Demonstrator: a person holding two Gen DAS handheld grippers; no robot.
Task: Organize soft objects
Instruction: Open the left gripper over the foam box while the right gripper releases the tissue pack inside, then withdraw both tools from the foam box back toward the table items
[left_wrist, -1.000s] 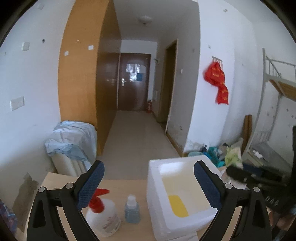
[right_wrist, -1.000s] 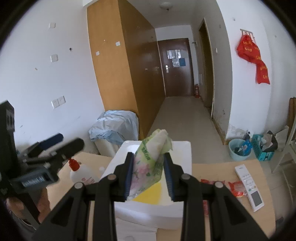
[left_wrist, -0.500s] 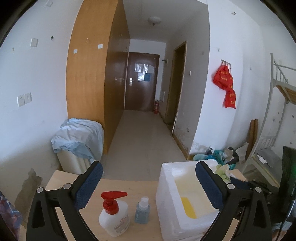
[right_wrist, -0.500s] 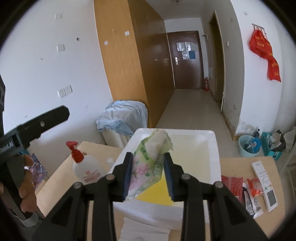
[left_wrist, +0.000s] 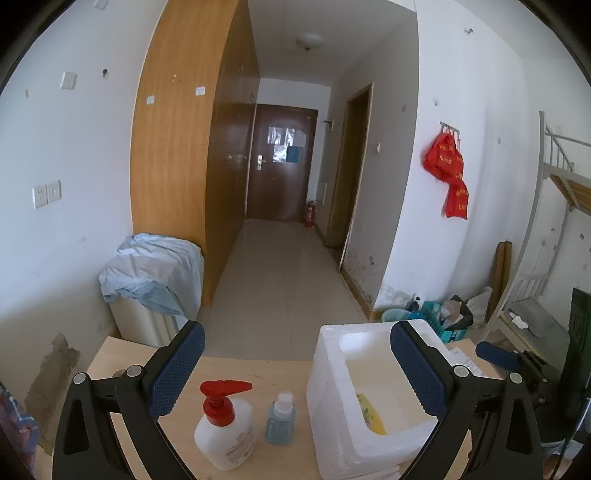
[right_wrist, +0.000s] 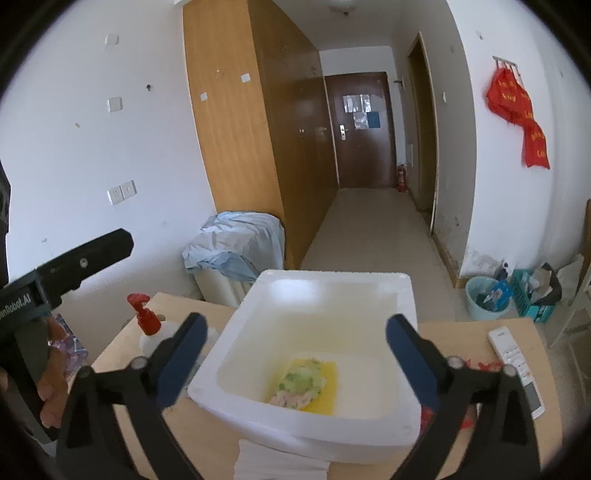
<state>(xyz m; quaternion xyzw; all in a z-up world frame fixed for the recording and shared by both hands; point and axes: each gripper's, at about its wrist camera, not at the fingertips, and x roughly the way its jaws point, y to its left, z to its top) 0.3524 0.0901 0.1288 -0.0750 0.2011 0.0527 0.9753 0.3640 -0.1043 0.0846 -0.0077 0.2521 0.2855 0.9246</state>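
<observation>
A white foam box (right_wrist: 402, 295) stands on the wooden table (right_wrist: 173, 435). A green flowered soft packet (right_wrist: 301, 382) lies inside it on a yellow item (right_wrist: 330, 373). My right gripper (right_wrist: 295, 354) is open and empty above the box's near rim, with the packet below between its fingers. My left gripper (left_wrist: 297, 367) is open and empty above the table, left of the box (left_wrist: 332, 373). In the left wrist view only an edge of the packet and yellow item (left_wrist: 371, 411) shows in the box.
A white pump bottle with a red top (left_wrist: 223, 430) and a small blue bottle (left_wrist: 280, 419) stand left of the box. A white remote (right_wrist: 517, 363) and red wrappers (right_wrist: 484, 365) lie right of it. White paper (right_wrist: 258, 461) lies under the box's near edge.
My right gripper opened and the green packet dropped from it into the foam box. My left gripper drew back and left, so more of the bottles shows.
</observation>
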